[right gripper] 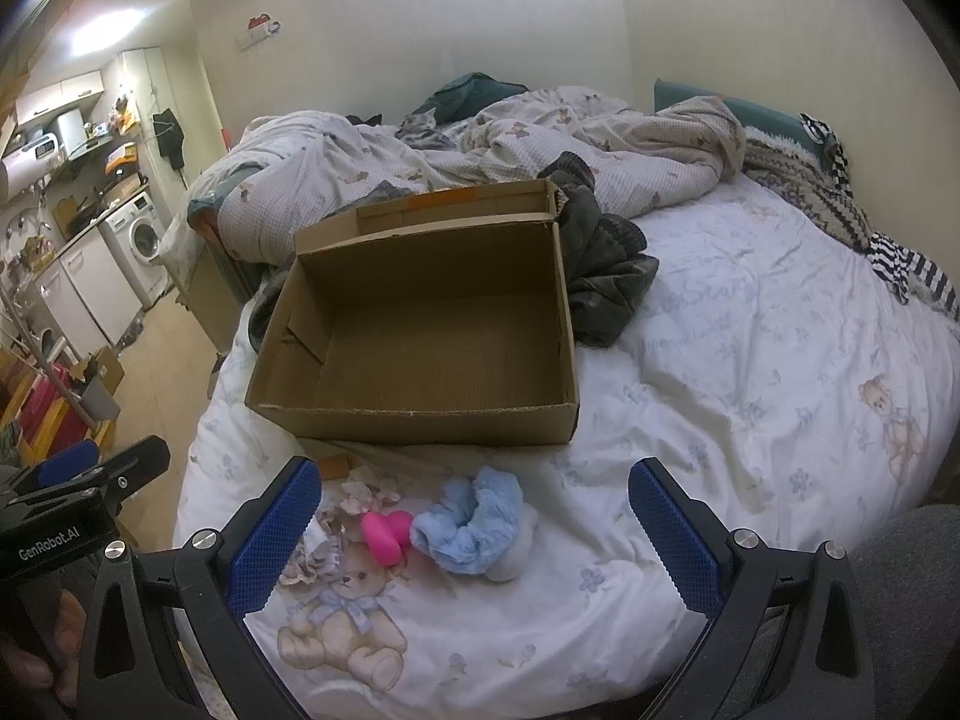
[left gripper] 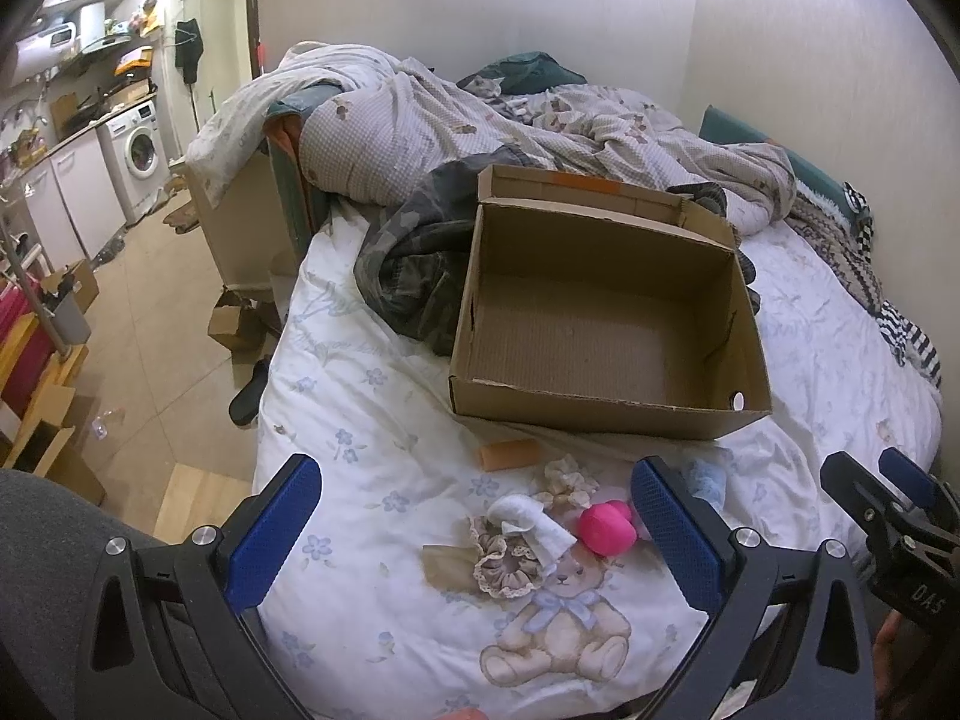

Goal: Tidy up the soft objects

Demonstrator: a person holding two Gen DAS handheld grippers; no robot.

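An open, empty cardboard box (left gripper: 606, 324) sits on the bed; it also shows in the right wrist view (right gripper: 420, 336). In front of it lie soft items: a pink heart-shaped sponge (left gripper: 606, 525) (right gripper: 387, 534), a fluffy blue scrunchie (right gripper: 471, 525), a beige lace scrunchie (left gripper: 510, 558), a white cloth piece (left gripper: 531, 519), a floral scrunchie (left gripper: 567, 480) (right gripper: 366, 492) and an orange block (left gripper: 510, 455). My left gripper (left gripper: 474, 531) is open above the lace scrunchie and the heart. My right gripper (right gripper: 474, 531) is open above the blue scrunchie. Both hold nothing.
The bed has a white teddy-print sheet (right gripper: 750, 390), a crumpled duvet (left gripper: 456, 114) and dark clothes (left gripper: 408, 252) behind the box. Striped clothes (right gripper: 900, 264) lie at the right edge. The floor with boxes (left gripper: 234, 318) and a washing machine (left gripper: 141, 150) lies to the left.
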